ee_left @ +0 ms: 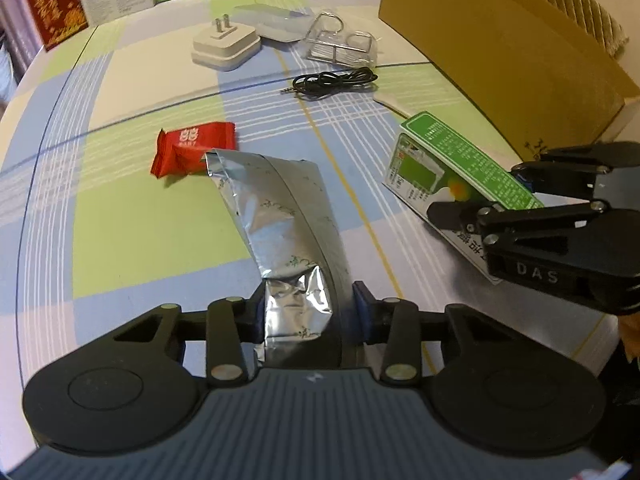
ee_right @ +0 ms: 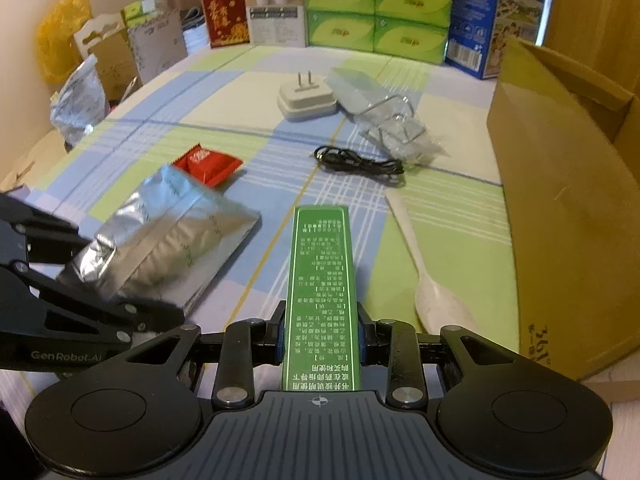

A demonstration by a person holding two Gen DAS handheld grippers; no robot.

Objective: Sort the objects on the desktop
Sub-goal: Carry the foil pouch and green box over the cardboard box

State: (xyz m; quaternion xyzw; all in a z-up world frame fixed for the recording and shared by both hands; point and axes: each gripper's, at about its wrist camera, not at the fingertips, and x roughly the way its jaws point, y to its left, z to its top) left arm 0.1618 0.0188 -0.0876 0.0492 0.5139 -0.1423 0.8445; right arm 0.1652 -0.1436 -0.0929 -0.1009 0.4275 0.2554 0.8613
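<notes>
My left gripper [ee_left: 310, 314] is shut on a silver foil pouch [ee_left: 280, 216], which sticks out forward over the checked tablecloth; the pouch [ee_right: 168, 236] shows at the left of the right wrist view with the left gripper [ee_right: 120, 312] clamped on its near end. My right gripper [ee_right: 320, 334] is shut on a green medicine box [ee_right: 320, 280], held on edge; the box [ee_left: 448, 164] and right gripper [ee_left: 480, 196] appear at the right of the left wrist view. A red snack packet [ee_left: 192, 150] lies just beyond the pouch.
On the table lie a white plug adapter [ee_left: 224, 46], a clear plastic pack [ee_left: 340, 42], a coiled black cable [ee_left: 336, 80] and a white spoon [ee_right: 424, 272]. An open cardboard box [ee_right: 568, 208] stands at the right. Tissue packs [ee_right: 376, 4] and cartons line the back.
</notes>
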